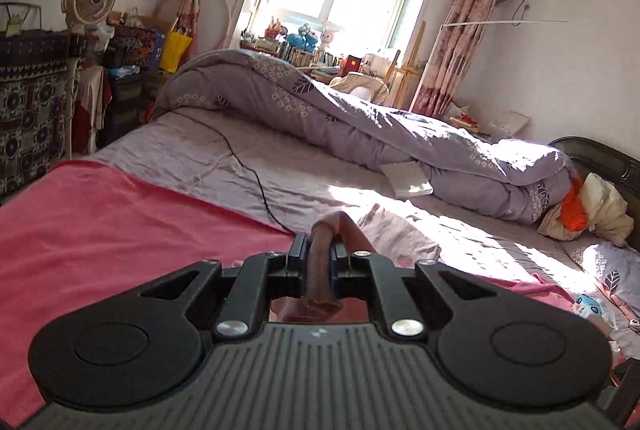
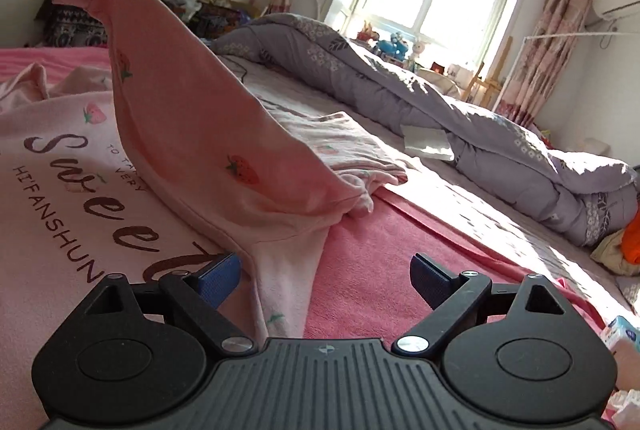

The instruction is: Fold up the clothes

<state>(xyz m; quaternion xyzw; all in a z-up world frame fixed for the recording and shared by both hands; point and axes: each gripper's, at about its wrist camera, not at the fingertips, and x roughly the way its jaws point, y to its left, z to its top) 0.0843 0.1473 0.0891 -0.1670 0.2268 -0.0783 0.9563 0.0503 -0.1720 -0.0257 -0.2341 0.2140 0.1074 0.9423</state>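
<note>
A pale pink top [image 2: 80,166] with strawberry prints and brown "Sweet" lettering lies on a pink blanket [image 2: 380,262] on a bed. The left gripper [image 1: 319,262], clamped tight on the cuff, holds one sleeve [image 2: 192,110] raised in a taut diagonal. The right gripper [image 2: 326,280] stands wide open and empty, just above the sleeve's base. A grey quilt [image 2: 440,102] lies bunched behind.

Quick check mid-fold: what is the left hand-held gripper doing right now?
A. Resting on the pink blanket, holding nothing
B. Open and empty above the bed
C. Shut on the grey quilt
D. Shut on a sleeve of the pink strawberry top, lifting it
D: the left hand-held gripper is clamped on a bunched sleeve of the pink top, raised off the bed.
</note>
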